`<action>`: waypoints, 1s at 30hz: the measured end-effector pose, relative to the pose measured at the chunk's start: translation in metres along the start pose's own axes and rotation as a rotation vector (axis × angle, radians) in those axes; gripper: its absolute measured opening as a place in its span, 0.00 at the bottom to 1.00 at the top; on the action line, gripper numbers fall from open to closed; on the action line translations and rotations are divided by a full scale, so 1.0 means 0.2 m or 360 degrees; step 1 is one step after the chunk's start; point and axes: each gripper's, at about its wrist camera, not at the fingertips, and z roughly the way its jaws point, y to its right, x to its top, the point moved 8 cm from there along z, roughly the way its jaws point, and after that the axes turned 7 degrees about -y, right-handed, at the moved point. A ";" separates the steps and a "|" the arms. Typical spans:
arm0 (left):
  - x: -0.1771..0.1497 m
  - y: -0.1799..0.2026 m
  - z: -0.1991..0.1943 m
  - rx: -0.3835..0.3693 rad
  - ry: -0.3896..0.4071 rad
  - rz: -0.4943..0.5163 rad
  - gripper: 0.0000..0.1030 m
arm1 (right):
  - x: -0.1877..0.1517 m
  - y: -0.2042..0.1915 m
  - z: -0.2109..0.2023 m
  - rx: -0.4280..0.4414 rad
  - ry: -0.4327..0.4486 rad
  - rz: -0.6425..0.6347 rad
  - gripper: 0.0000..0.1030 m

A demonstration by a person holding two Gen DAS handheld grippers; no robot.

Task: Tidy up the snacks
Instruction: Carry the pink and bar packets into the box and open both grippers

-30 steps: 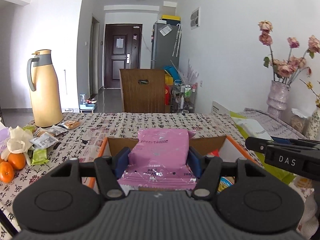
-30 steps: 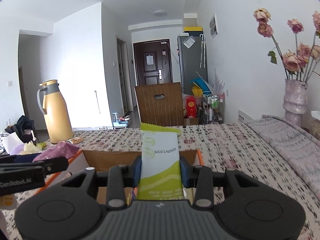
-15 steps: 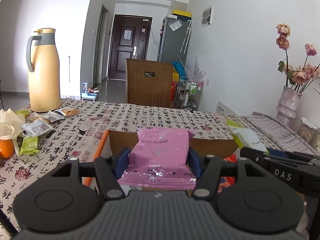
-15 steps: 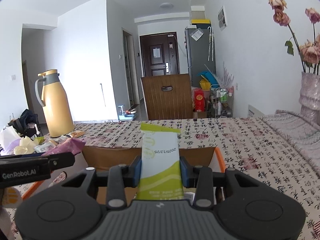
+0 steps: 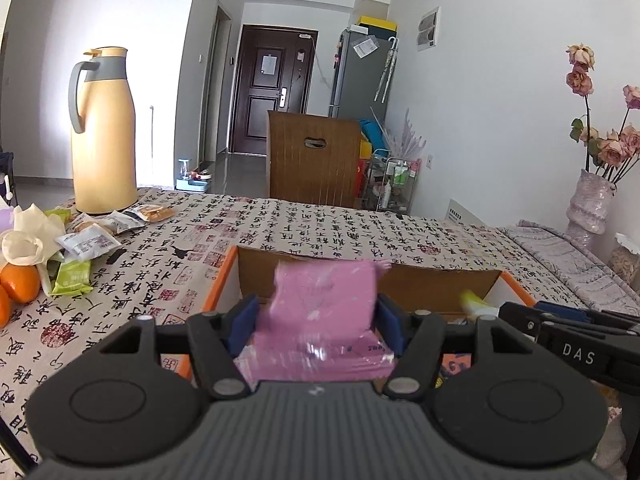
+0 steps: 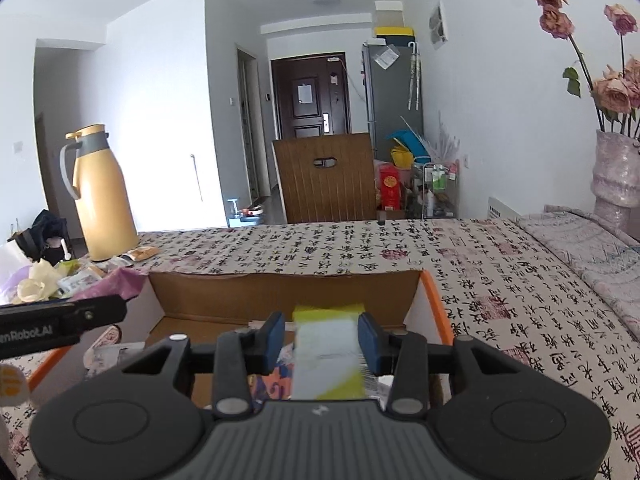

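The pink plastic snack packet (image 5: pixel 324 312) is in the lower middle of the left wrist view. It stands upright and is blurred, between the blue pads of the left hand-held gripper (image 5: pixel 316 318), and the open cardboard box with the orange rim (image 5: pixel 432 284) is right behind and below it. The jaws of this gripper have just been opening. The pads stand a little apart from the packet's sides, so I judge that it is released and slipping down.

In the right wrist view, the yellow-green and white snack packet (image 6: pixel 326 344) is also in the lower middle, also blurred. A narrow gap shows at each side to the pads of the right hand-held gripper (image 6: pixel 322 336). These jaws too have just been opening, above the same box (image 6: pixel 280 296).

To do this release well, both hand-held grippers should keep steady over the box and spread fully before pulling back, so that no pad drags a packet over the rim. The packets are light and slippery and may lean on the wall, but that is acceptable.

More small wrapped snacks (image 5: pixel 88 240) wait at the left edge, on the worktop with the calligraphy cloth (image 5: pixel 320 224).
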 end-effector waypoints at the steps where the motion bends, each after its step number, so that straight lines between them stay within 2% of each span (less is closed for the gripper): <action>1: 0.00 0.00 -0.01 -0.0002 0.0014 -0.0005 0.73 | 0.00 0.00 -0.01 -0.0005 0.0007 0.0003 0.63; 2: 0.01 0.00 -0.03 0.0004 0.0040 -0.0013 0.87 | 0.00 0.00 -0.02 -0.0012 0.0023 0.0006 0.71; 3: 0.01 -0.01 -0.05 0.0015 0.0064 -0.0022 0.95 | 0.00 0.00 -0.03 -0.0016 0.0042 0.0010 0.83; 4: 0.02 -0.01 -0.06 0.0029 0.0085 -0.0032 1.00 | 0.00 0.01 -0.04 -0.0019 0.0063 0.0015 0.88; 7: 0.03 -0.03 -0.07 0.0029 0.0097 -0.0064 1.00 | 0.01 0.01 -0.05 -0.0012 0.0078 0.0035 0.97; 20: 0.03 -0.01 -0.06 -0.0004 0.0077 -0.0063 1.00 | 0.02 0.02 -0.03 -0.0013 0.0043 0.0056 1.00; 30: 0.10 0.02 -0.21 -0.0034 0.0106 -0.0066 1.00 | 0.07 -0.01 -0.17 -0.0010 0.0055 0.0040 1.00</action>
